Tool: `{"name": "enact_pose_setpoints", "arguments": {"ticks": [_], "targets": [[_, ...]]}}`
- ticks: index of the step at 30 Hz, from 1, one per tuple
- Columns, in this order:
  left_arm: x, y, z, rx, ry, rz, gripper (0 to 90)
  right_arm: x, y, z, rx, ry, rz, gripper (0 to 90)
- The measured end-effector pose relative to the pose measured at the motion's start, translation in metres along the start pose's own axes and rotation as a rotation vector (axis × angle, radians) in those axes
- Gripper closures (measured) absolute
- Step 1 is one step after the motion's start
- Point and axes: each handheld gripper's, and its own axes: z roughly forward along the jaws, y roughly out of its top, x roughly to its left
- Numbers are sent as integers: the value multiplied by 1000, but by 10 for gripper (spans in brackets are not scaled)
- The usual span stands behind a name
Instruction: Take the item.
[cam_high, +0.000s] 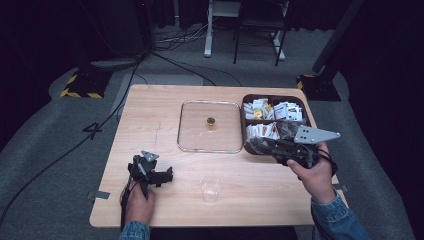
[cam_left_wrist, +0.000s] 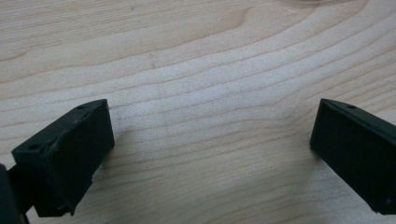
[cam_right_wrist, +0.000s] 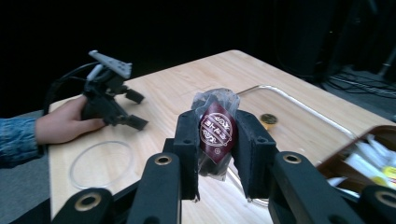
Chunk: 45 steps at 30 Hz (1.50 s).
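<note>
Gripping a dark red sachet beside the snack box

From above, my right gripper (cam_high: 260, 146) is reaching left along the near edge of the brown box (cam_high: 305, 107) of packets, while my left gripper (cam_high: 159, 176) is resting near-left, jaws spread over bare table (cam_left_wrist: 201, 70). In the right gripper view, I am pinching the sachet (cam_right_wrist: 215, 130) upright.

The left claw (cam_left_wrist: 212, 144) hangs close over the table (cam_left_wrist: 205, 60), its two black jaws set wide apart, one at each lower corner. Between them lies only bare pale wood, the grain running in long curved bands across and beyond the jaws.
</note>
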Motion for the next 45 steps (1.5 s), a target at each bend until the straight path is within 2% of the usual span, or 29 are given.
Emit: {"name": "enact_pose_setpoints", "arguments": {"ticks": [8,19,23,35,45], "targets": [[0,0,0,1,0,-1,0,16,5,17,-8,80,-14,724],[0,0,0,1,1,-3,0,37,6,41,12,158,-24,724],[0,0,0,1,0,-1,0,40,3,50,21,187,-13,724],[0,0,0,1,1,-3,0,53,-10,77,49,244,-5,723],[0,0,0,1,0,-1,0,60,-18,90,86,274,-9,720]]}}
